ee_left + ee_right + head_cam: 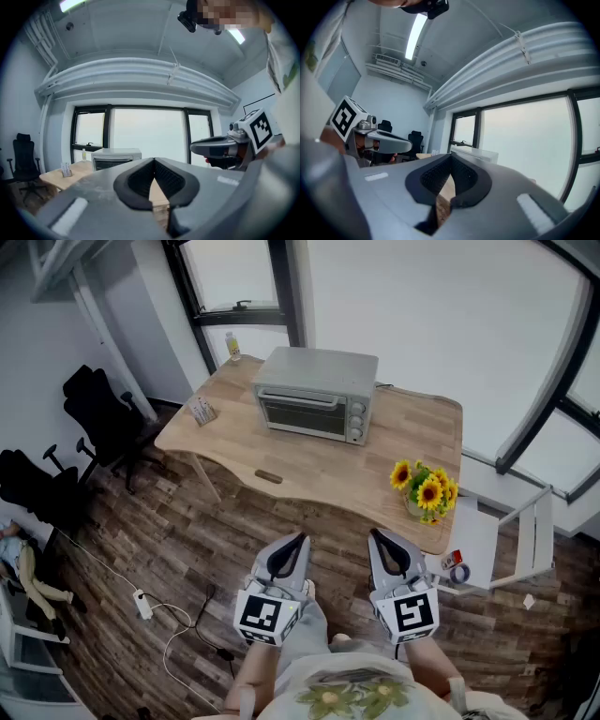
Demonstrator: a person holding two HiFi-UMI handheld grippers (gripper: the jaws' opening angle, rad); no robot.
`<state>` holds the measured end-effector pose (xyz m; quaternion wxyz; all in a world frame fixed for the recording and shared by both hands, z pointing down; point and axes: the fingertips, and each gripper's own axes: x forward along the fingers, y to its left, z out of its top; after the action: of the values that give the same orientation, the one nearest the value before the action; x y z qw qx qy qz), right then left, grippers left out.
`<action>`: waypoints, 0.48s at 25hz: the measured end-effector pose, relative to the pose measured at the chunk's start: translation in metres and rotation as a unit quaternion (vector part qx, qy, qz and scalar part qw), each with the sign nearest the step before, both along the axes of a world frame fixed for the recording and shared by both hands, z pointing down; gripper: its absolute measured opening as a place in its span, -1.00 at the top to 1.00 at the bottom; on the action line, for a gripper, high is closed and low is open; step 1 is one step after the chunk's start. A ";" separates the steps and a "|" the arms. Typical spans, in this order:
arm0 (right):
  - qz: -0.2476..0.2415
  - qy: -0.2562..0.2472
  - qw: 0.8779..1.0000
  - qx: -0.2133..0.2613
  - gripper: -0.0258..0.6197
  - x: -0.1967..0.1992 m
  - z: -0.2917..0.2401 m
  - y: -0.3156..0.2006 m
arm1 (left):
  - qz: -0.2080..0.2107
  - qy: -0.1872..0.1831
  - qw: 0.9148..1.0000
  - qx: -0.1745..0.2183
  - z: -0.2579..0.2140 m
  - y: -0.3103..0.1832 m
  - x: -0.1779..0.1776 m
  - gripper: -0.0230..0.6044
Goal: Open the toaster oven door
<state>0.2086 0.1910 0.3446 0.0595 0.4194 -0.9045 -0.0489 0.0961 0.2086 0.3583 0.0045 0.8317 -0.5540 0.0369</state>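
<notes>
Oven [315, 396] one; left tool [301, 539], right tool [374, 534]

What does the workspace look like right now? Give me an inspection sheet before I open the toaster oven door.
Surface: wooden table standing on a plank floor.
Job's things: toaster oven at the table's back, door shut.
Clutter: bottle at the back left corner, card box at the left edge, dark bar near the front edge, sunflowers at the front right corner.
Grippers: left claw and right claw both shut, empty, short of the table.
Cables: power strip and white cable on the floor at left.
Surroundings: black chairs at left, white chair at right, windows behind.
</notes>
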 end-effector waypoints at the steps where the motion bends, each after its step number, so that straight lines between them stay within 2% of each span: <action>1: 0.004 -0.002 1.000 0.007 0.93 -0.003 -0.002 -0.010 | 0.001 0.000 1.000 0.001 0.001 -0.009 -0.004 0.92; 5: 0.004 0.001 1.000 0.021 0.92 -0.017 -0.005 -0.042 | 0.002 -0.003 1.000 0.005 0.002 -0.043 -0.023 0.92; 6: 0.004 0.005 1.000 0.023 0.92 -0.021 -0.006 -0.050 | 0.002 -0.007 1.000 0.007 0.001 -0.052 -0.028 0.86; 7: 0.004 0.010 1.000 0.025 0.92 -0.025 -0.006 -0.059 | 0.002 -0.012 1.000 0.010 -0.001 -0.062 -0.034 0.73; 12: 0.005 0.037 0.999 0.031 0.86 -0.043 -0.008 -0.098 | 0.003 -0.037 0.999 0.016 0.000 -0.105 -0.060 0.62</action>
<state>0.1658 0.0928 0.3364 0.0802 0.4234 -0.8977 -0.0919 0.0358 0.1033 0.3583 -0.0293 0.8315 -0.5516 0.0587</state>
